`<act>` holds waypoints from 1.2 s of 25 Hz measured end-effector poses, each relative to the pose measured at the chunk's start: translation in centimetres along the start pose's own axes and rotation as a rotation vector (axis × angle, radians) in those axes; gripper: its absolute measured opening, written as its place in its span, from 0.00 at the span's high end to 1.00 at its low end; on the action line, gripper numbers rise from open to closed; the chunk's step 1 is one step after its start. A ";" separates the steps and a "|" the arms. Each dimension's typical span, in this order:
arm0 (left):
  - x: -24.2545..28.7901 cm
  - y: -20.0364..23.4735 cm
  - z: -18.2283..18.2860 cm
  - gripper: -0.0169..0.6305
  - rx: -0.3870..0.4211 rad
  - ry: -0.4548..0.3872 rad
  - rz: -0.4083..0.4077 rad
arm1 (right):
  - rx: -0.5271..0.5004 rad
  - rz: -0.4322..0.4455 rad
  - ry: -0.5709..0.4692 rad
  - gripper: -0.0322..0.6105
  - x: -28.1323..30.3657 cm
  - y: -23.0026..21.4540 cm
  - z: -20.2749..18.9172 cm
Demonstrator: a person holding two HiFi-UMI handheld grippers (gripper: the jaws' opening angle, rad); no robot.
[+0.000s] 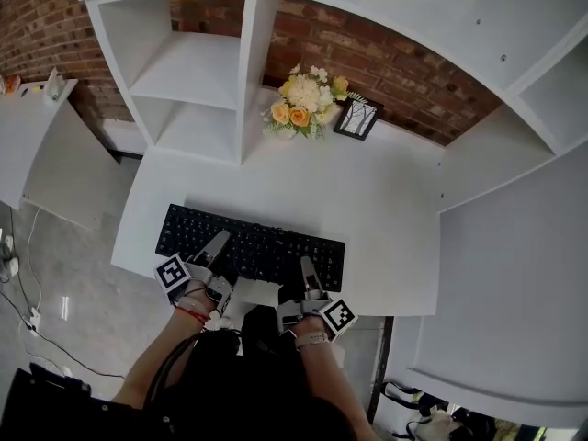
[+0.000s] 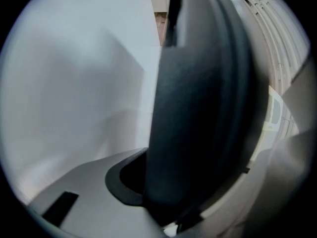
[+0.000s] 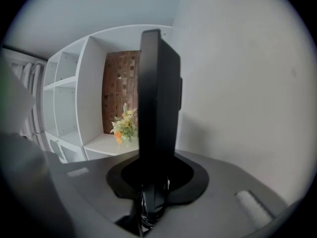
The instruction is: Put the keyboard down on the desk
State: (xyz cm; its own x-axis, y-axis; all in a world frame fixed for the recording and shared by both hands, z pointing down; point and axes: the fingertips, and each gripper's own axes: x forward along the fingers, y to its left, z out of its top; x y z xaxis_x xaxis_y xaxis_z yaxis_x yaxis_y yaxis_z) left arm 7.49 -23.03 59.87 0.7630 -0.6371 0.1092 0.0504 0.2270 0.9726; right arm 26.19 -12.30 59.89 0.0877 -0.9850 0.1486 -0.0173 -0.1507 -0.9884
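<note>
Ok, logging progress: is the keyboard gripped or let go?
Gripped: left tool and right tool clamp the keyboard by its near edge. Touching the desk: cannot tell.

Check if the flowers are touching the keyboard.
No, the flowers stand at the back of the desk beside a small picture frame, well apart from the keyboard.

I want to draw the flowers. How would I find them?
Look at the white desk by the brick wall. At its back, next to the shelf unit, sit the flowers, beside a small black picture frame. They alone are colourful: cream, yellow and orange blooms.
</note>
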 end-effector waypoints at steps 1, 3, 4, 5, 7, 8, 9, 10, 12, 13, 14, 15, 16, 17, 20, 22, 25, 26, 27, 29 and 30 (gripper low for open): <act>0.5 0.0 0.1 0.78 0.001 -0.002 0.003 | 0.001 -0.006 0.006 0.83 0.5 -0.1 0.3; 1.6 0.0 0.2 0.78 0.008 -0.003 0.010 | 0.006 -0.020 0.017 0.83 1.3 -0.1 0.9; 2.1 0.0 0.3 0.78 0.010 -0.002 0.015 | 0.010 -0.026 0.020 0.83 1.7 -0.2 1.2; 2.6 -0.1 0.3 0.78 0.011 -0.002 0.021 | 0.016 -0.030 0.024 0.83 2.2 -0.2 1.4; 3.5 0.0 0.6 0.78 0.010 -0.007 0.033 | 0.026 -0.039 0.037 0.83 3.2 -0.3 1.8; 3.9 0.1 0.9 0.78 0.007 -0.014 0.037 | 0.030 -0.045 0.046 0.83 3.6 -0.4 2.0; 4.2 0.4 1.1 0.78 0.002 -0.022 0.038 | 0.035 -0.052 0.055 0.83 4.0 -0.4 2.0; 4.5 0.6 1.4 0.78 -0.002 -0.029 0.037 | 0.040 -0.060 0.062 0.83 4.4 -0.5 2.1; 5.2 0.7 1.6 0.78 -0.011 -0.033 0.041 | 0.046 -0.067 0.075 0.83 5.1 -0.6 2.4; 5.4 0.7 1.5 0.78 -0.017 -0.032 0.050 | 0.047 -0.063 0.083 0.83 5.3 -0.8 2.7; 5.6 0.7 1.4 0.78 -0.022 -0.033 0.062 | 0.048 -0.060 0.092 0.83 5.6 -1.1 2.9; 5.8 0.7 1.5 0.78 -0.024 -0.034 0.074 | 0.051 -0.069 0.098 0.83 5.8 -1.3 3.0; 6.1 0.8 1.6 0.78 -0.023 -0.036 0.084 | 0.054 -0.087 0.101 0.83 6.1 -1.3 3.1; 6.4 0.8 1.9 0.78 -0.021 -0.037 0.092 | 0.058 -0.100 0.102 0.83 6.4 -1.4 3.1; 7.3 1.1 2.5 0.78 -0.021 -0.040 0.119 | 0.073 -0.105 0.107 0.83 7.5 -1.3 3.3; 7.5 1.3 2.6 0.78 -0.024 -0.046 0.150 | 0.078 -0.119 0.107 0.83 7.8 -1.3 3.4; 8.1 1.7 2.5 0.78 -0.030 -0.046 0.171 | 0.087 -0.109 0.105 0.83 8.3 -1.7 4.0; 8.3 1.9 2.5 0.78 -0.035 -0.046 0.176 | 0.094 -0.111 0.103 0.83 8.4 -2.1 4.2; 8.5 2.0 2.4 0.78 -0.038 -0.045 0.183 | 0.107 -0.115 0.098 0.83 8.4 -2.6 4.5; 8.6 2.1 2.3 0.78 -0.031 -0.038 0.196 | 0.141 -0.137 0.079 0.84 8.3 -3.1 4.6; 8.7 2.0 2.3 0.78 -0.021 -0.030 0.201 | 0.153 -0.147 0.069 0.84 8.3 -3.1 4.7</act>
State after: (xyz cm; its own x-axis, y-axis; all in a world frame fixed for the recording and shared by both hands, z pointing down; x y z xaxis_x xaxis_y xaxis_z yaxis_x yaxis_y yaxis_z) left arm 12.78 -29.83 63.28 0.7392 -0.5993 0.3072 -0.0873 0.3670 0.9261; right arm 31.62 -19.59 64.04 0.0100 -0.9576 0.2878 0.1426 -0.2835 -0.9483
